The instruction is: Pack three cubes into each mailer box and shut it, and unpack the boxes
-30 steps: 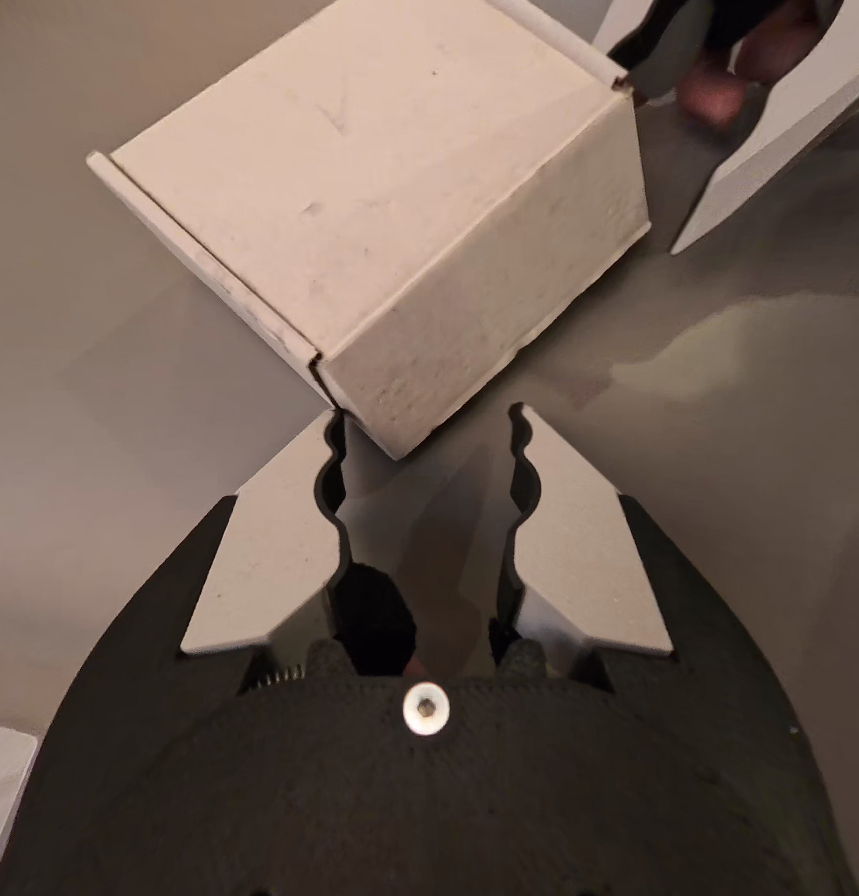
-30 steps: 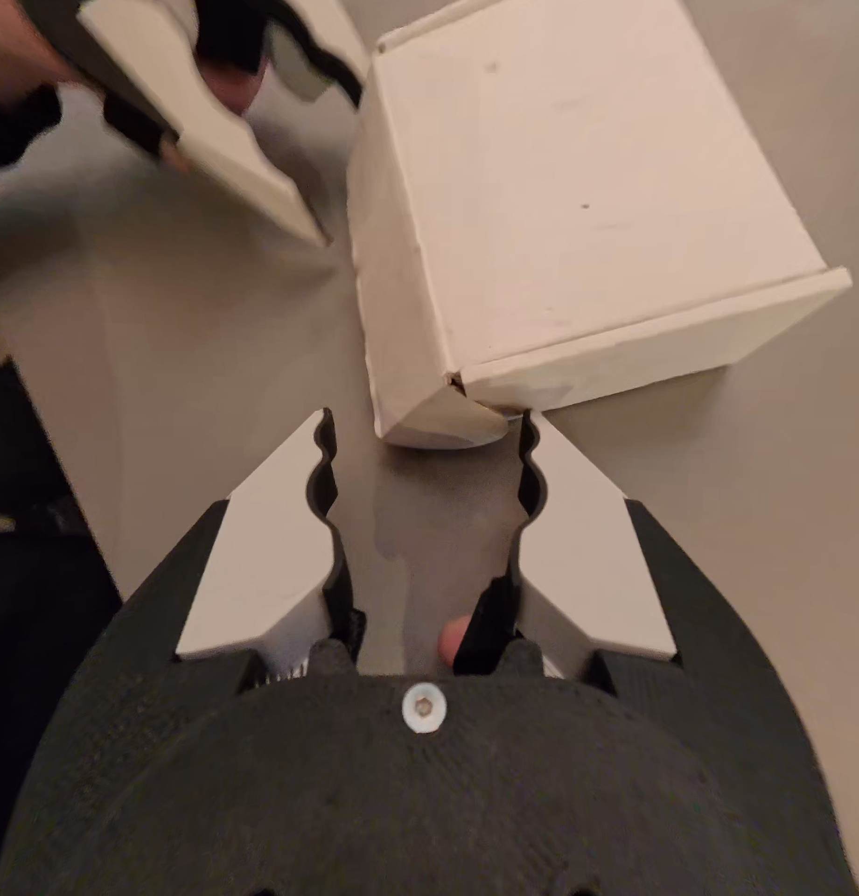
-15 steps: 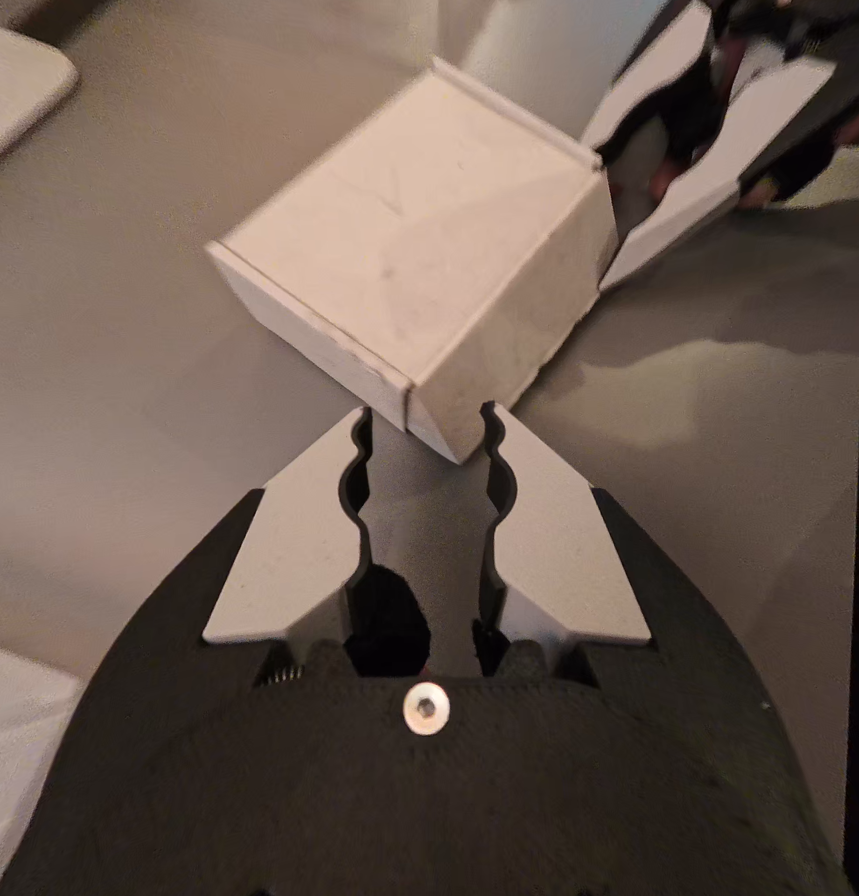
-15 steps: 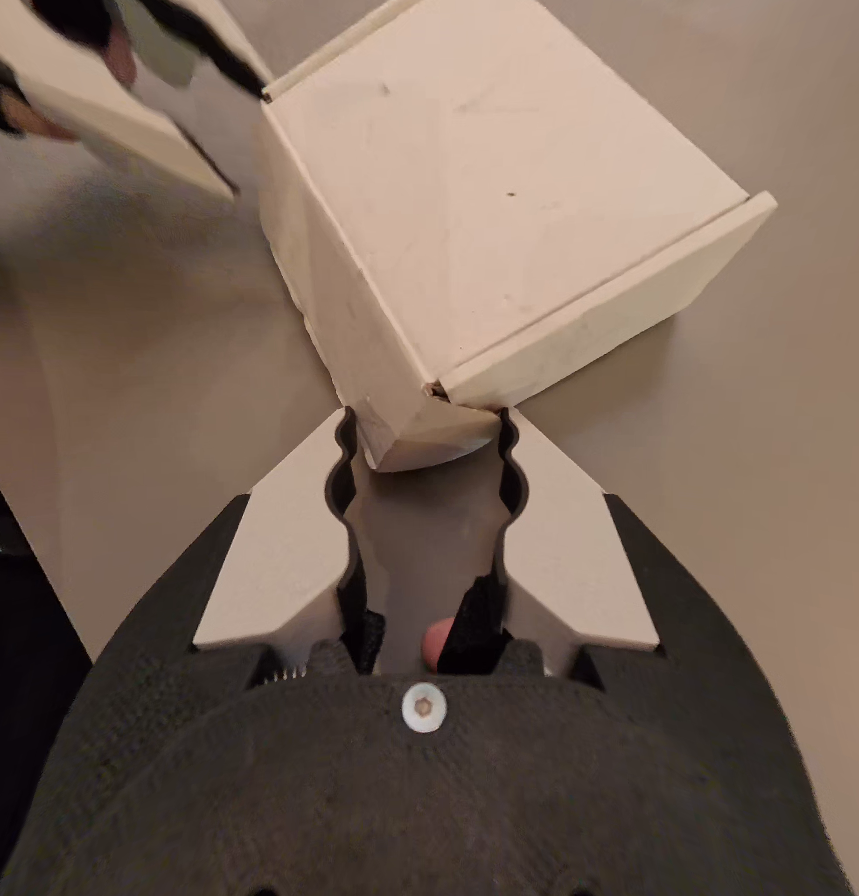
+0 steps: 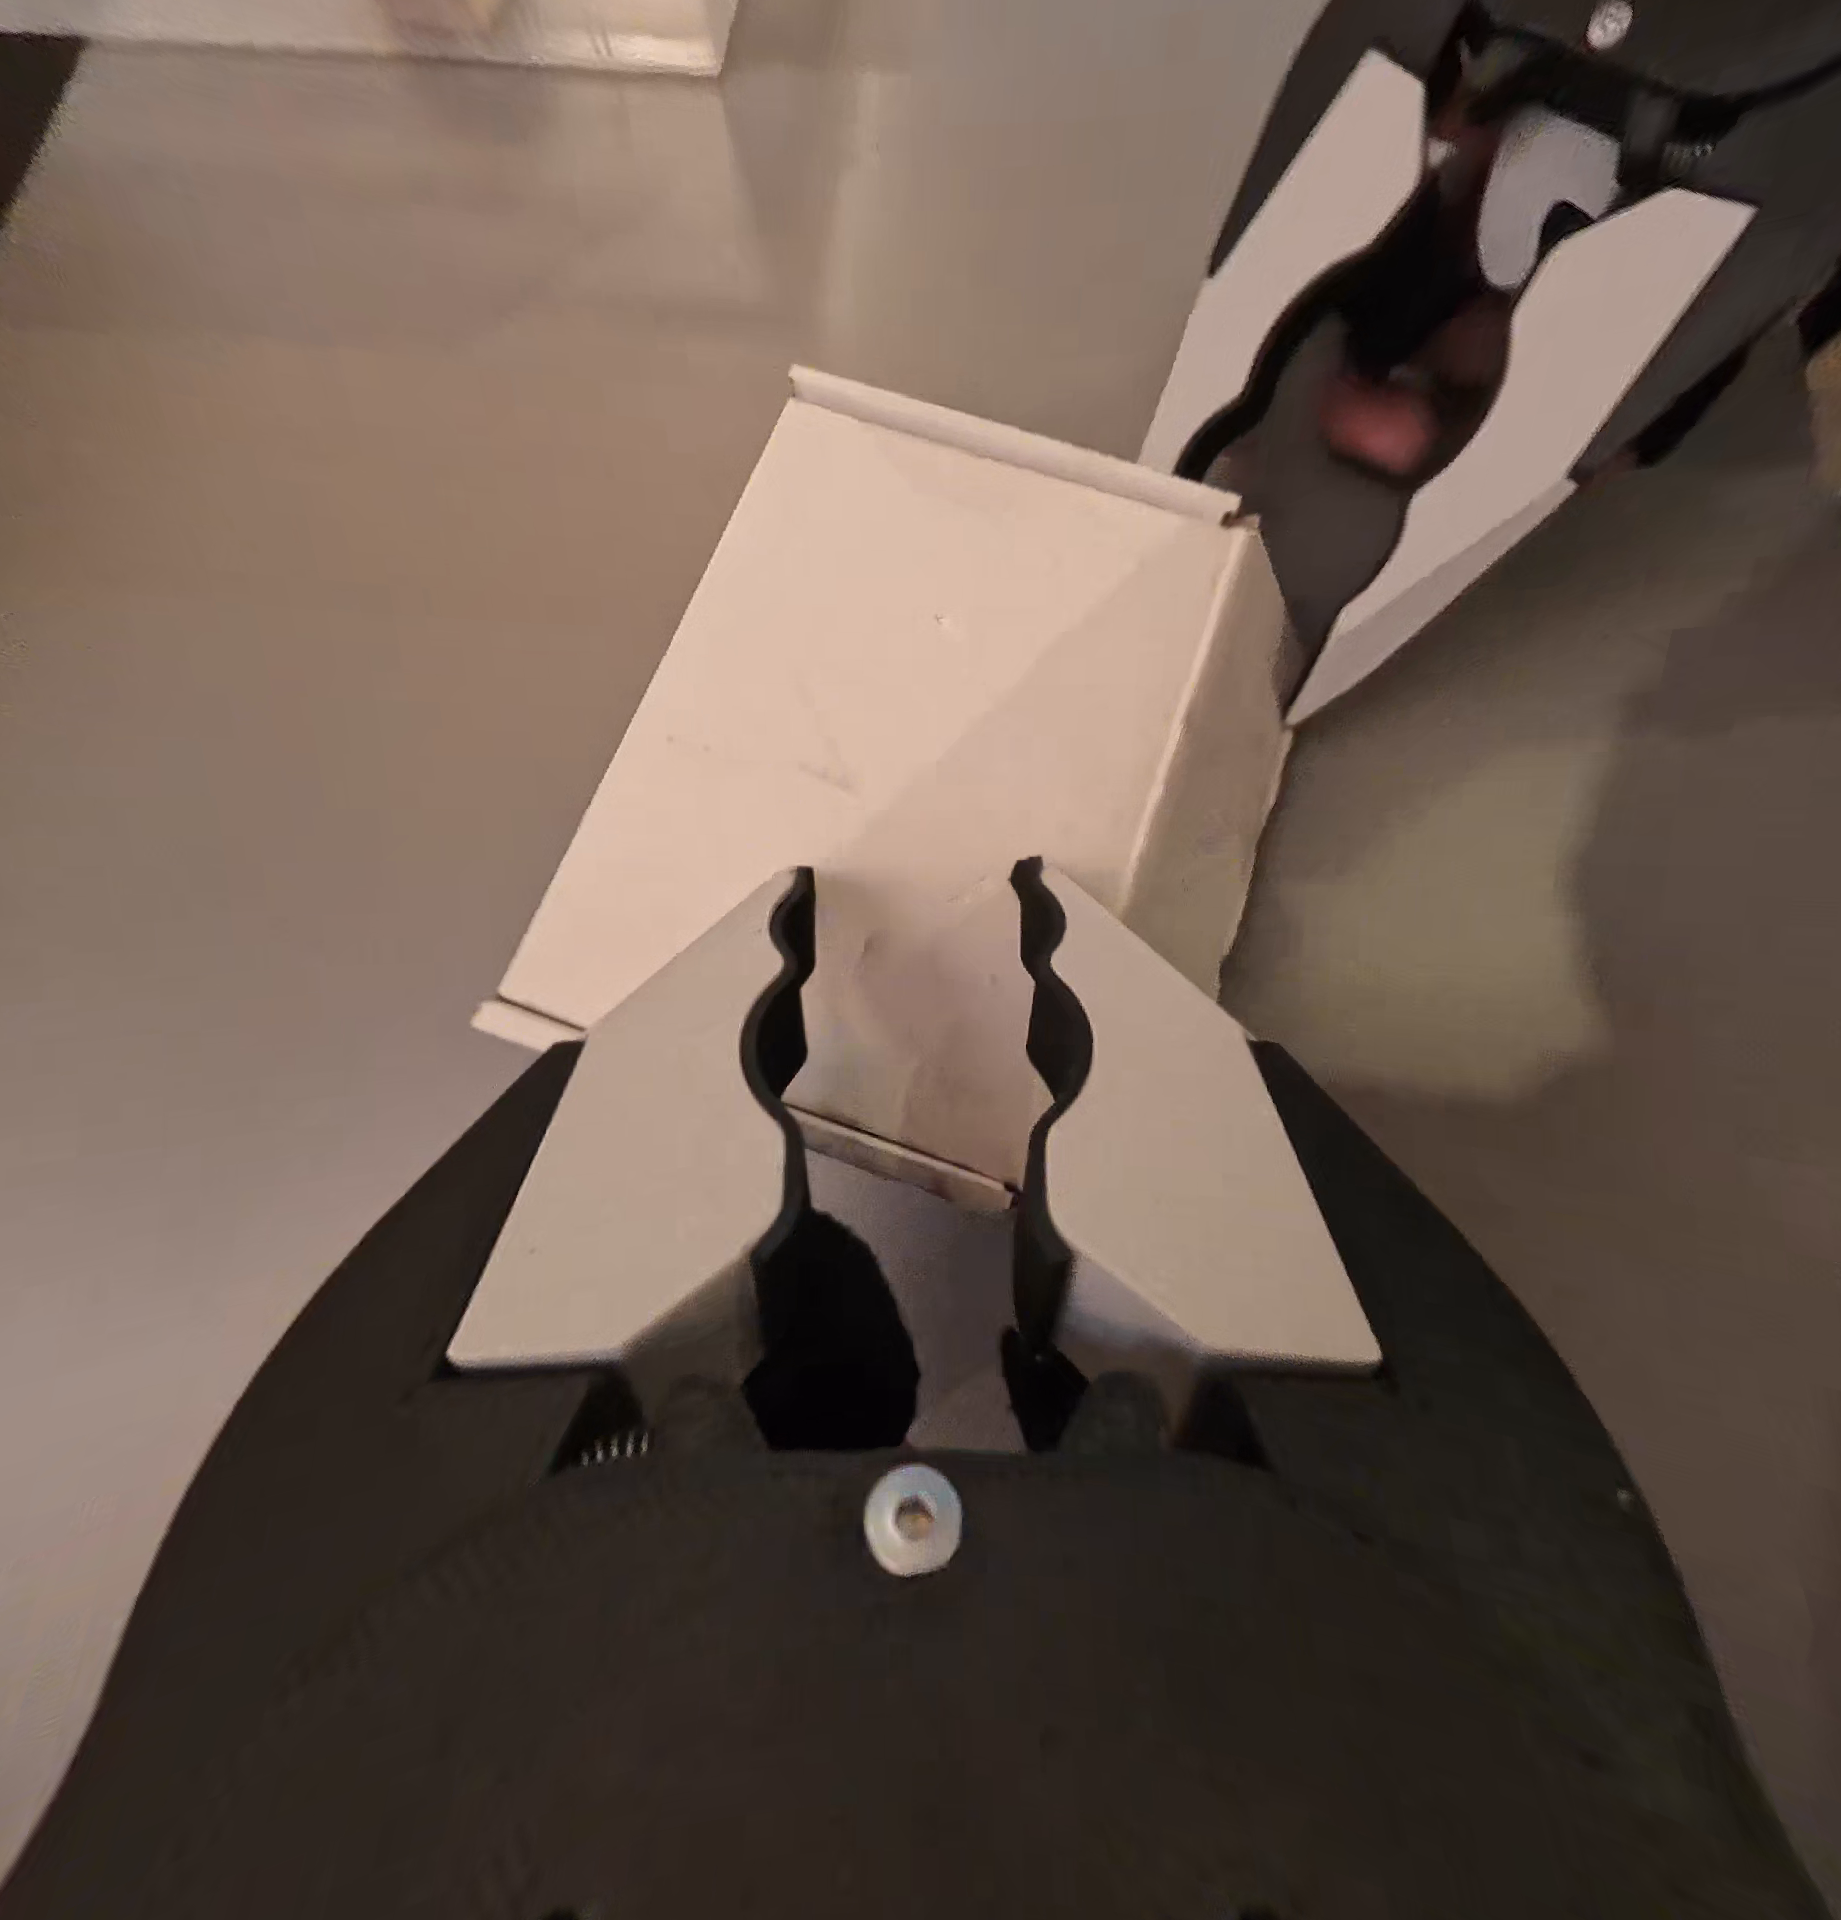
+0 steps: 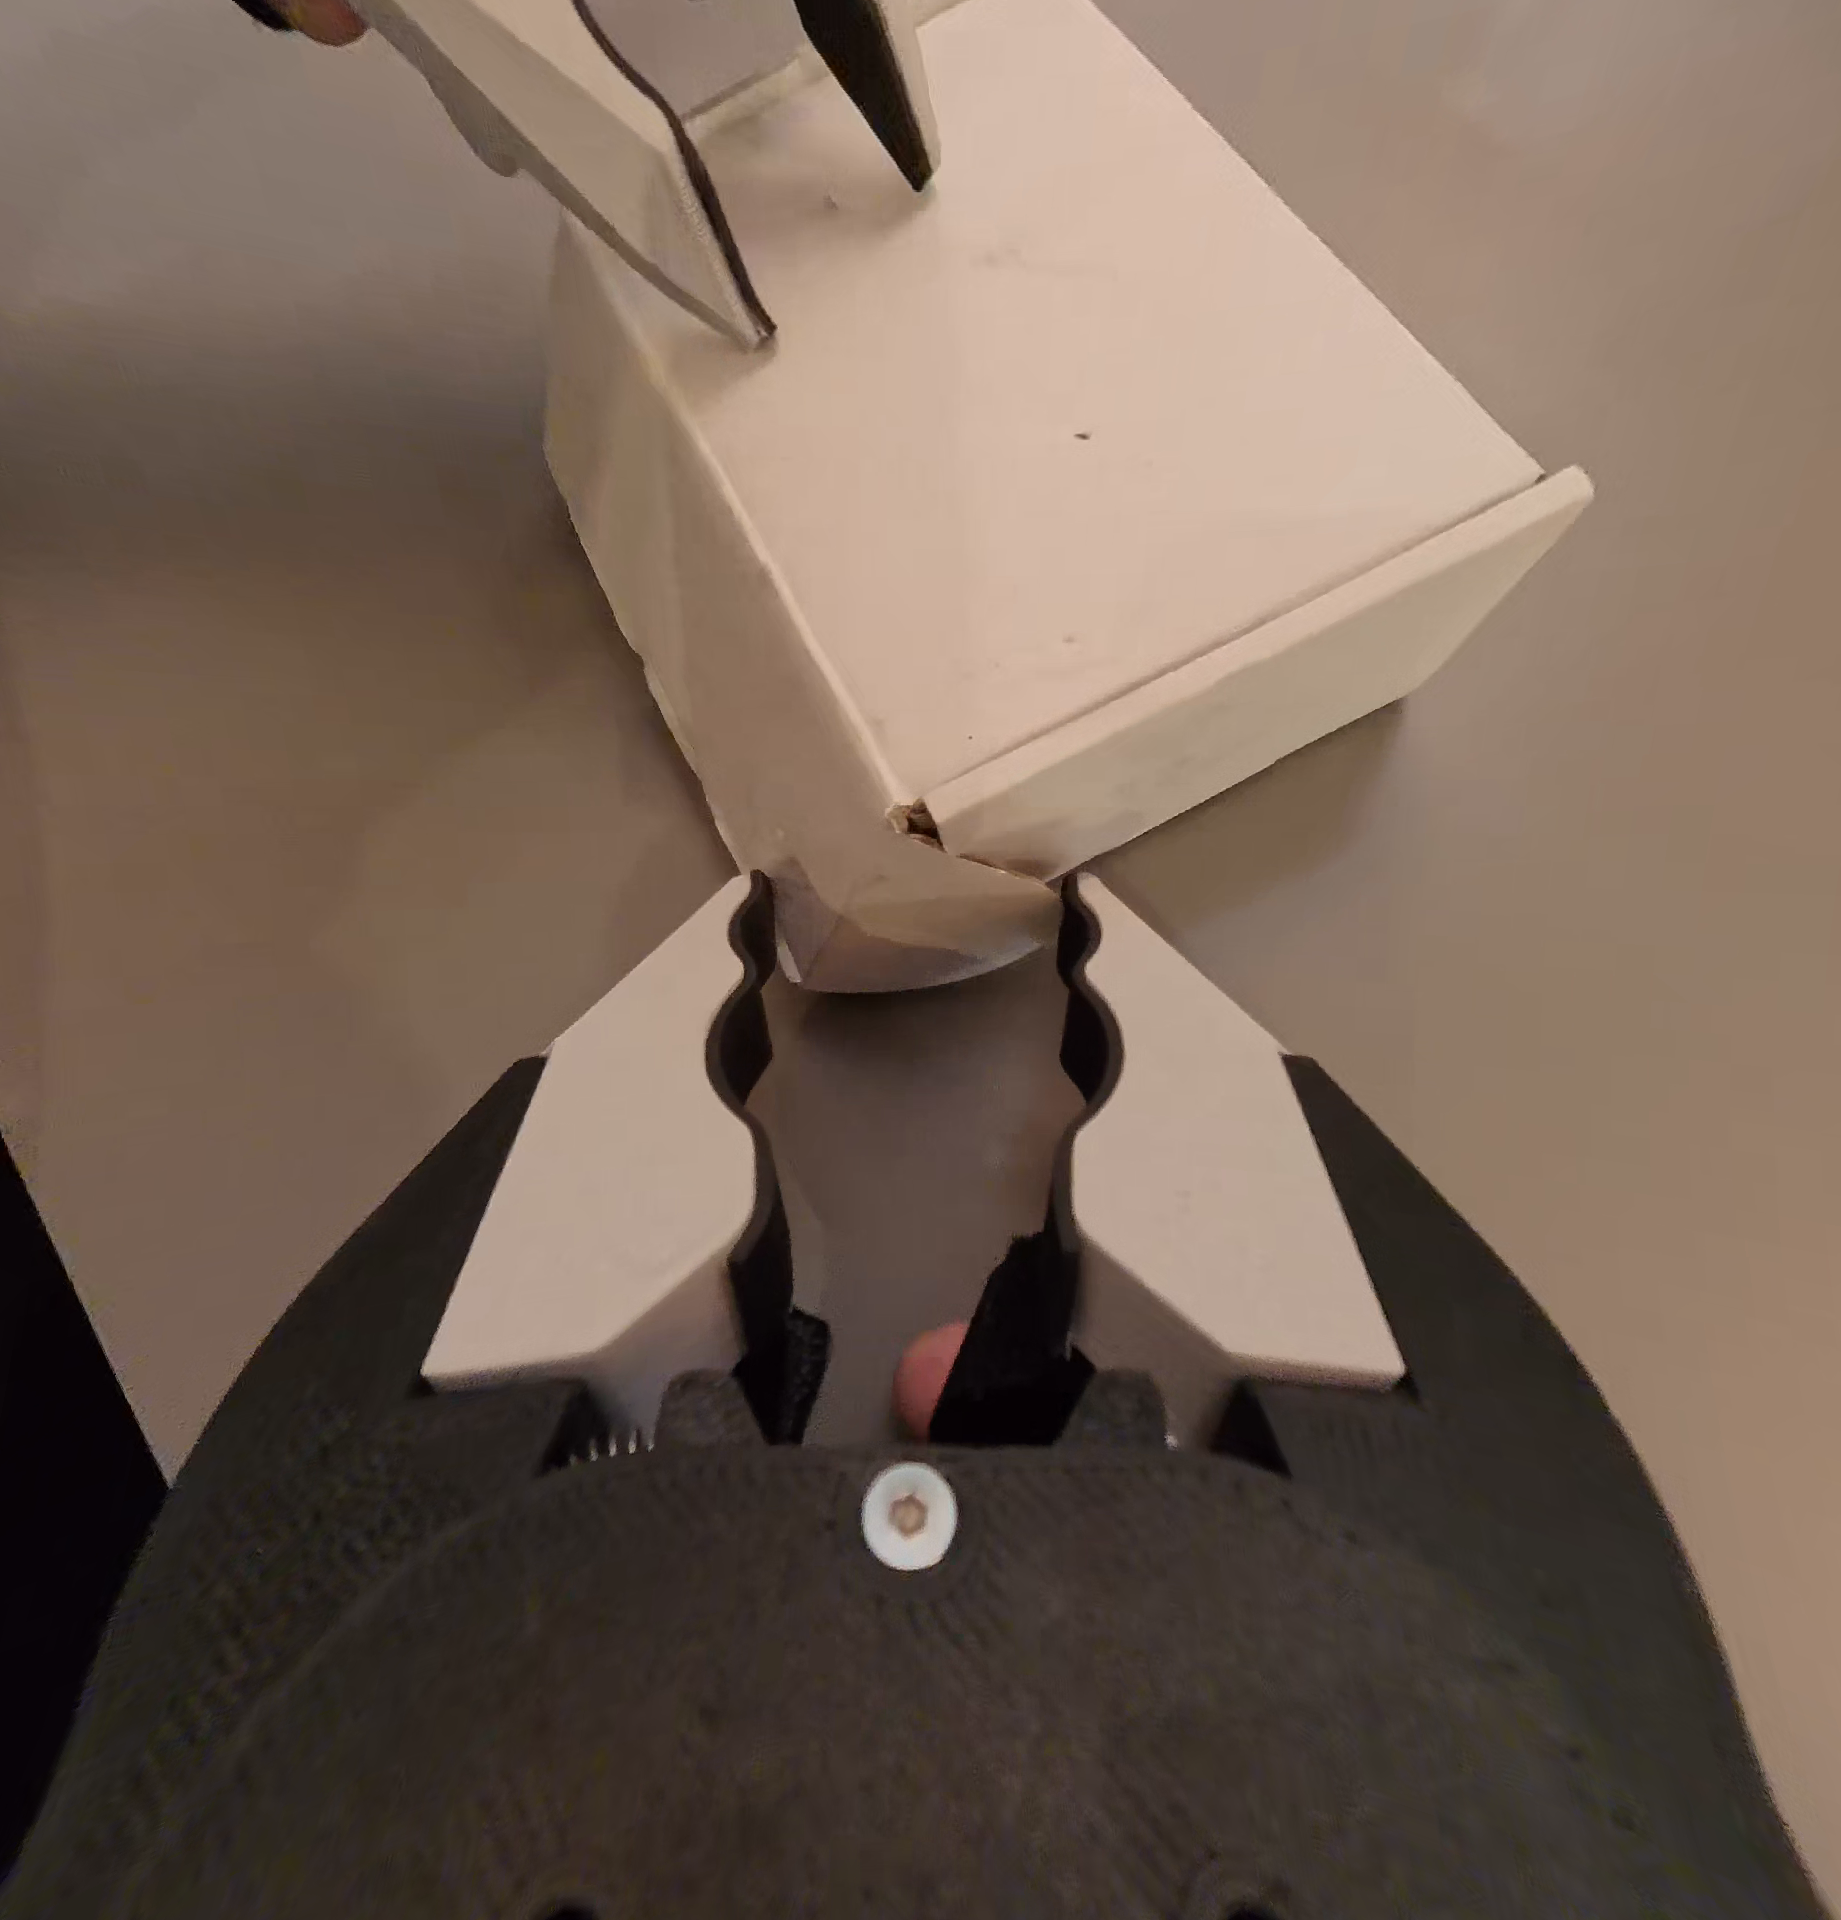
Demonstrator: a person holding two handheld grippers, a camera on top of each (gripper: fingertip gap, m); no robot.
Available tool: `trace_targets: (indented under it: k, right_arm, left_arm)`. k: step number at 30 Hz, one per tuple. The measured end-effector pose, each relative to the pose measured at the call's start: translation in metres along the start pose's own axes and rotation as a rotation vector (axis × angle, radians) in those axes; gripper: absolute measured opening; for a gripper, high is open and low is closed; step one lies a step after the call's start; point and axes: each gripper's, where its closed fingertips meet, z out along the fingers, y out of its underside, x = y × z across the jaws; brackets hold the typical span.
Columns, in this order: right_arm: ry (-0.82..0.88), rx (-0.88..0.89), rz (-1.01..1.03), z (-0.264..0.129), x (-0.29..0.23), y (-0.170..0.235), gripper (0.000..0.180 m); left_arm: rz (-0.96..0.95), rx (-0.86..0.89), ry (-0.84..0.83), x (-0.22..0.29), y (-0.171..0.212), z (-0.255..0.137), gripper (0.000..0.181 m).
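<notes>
A closed white mailer box (image 5: pixel 895 675) sits on the grey table (image 5: pixel 272 623). My left gripper (image 5: pixel 911 883) is open, its fingers just above the near edge of the lid. In the right wrist view the box (image 6: pixel 1051 468) lies corner-on, and my right gripper (image 6: pixel 911 894) is closed against that near corner, where a side flap bulges out. The left gripper (image 6: pixel 838 260) shows at the top, tips on or just above the far part of the lid. The right gripper (image 5: pixel 1233 592) shows at the box's far right corner. No cubes are in view.
A white object (image 5: pixel 376 31) lies at the far edge of the table. The table's dark edge (image 6: pixel 22 1195) runs along the left of the right wrist view. Bare grey tabletop (image 6: pixel 220 727) surrounds the box.
My left gripper has moved from beside the box corner to over the lid, and its jaws have narrowed. My right gripper's jaws have closed in onto the near corner and stayed there.
</notes>
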Motion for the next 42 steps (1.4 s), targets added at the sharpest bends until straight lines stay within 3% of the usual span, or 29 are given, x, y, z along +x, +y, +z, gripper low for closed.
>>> trace_targets:
  k: [1, 6, 9, 25, 29, 42]
  right_arm:
    - [0.002, 0.001, 0.008, -0.001, -0.001, 0.001, 0.054]
    - [0.056, 0.013, 0.075, 0.002, -0.009, 0.003, 0.071]
    - [0.087, -0.009, 0.058, 0.006, -0.015, 0.005, 0.07]
    - [0.092, -0.076, 0.059, -0.009, -0.014, 0.013, 0.068]
    - [0.07, -0.032, 0.092, -0.023, -0.018, 0.006, 0.068]
    - [0.022, 0.058, 0.203, -0.008, -0.028, -0.006, 0.058]
  left_arm:
    - [0.009, 0.022, -0.01, 0.0, -0.001, 0.001, 0.039]
    - [-0.048, 0.035, -0.026, -0.002, -0.001, 0.004, 0.038]
    - [-0.051, 0.037, -0.064, -0.006, -0.001, 0.004, 0.031]
    - [-0.047, 0.022, -0.091, -0.006, -0.002, 0.003, 0.028]
    - [-0.05, 0.023, -0.091, -0.006, -0.002, 0.004, 0.028]
    - [-0.067, 0.038, -0.093, -0.005, -0.002, 0.004, 0.026]
